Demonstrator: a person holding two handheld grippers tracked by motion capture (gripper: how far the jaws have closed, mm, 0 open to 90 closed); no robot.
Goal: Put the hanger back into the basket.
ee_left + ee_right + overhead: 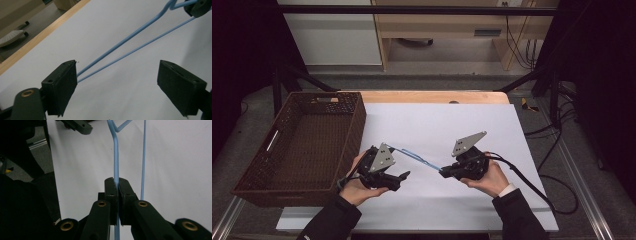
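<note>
Blue wire hanger (414,158) spans the gap between both grippers, lifted clear of the white sheet (492,125) that covers the table. Its long axis runs from the left gripper (398,176) slantwise toward the right gripper (445,173), well to the right of the wicker basket (259,172).

Right gripper: jaws pinched tight on one wire of the hanger. In the right gripper view the wire (116,157) comes straight up out of the clamped pads, with the second wire parallel just beside them, outside the grip.

Left gripper: jaws stand wide apart, nothing pressed. In the left gripper view both wires (120,53) end at the inner face of the left-hand pad (62,87); whether they touch it I can't tell. The far pad is well clear. So the hanger is carried by the right gripper alone (my read).

Key relation: the basket sits left of the left gripper, and the hanger's free end points that way. The left hand (357,187) is the nearer one to the basket, but the right hand (489,180) has the load.

Pose: both forearms come in low, and both grippers are held roughly level with jaws pointing at each other along the hanger's axis.

Next move probably needs the right hand to carry the hanger along its own axis toward the basket, with the left gripper out of the path.
</note>
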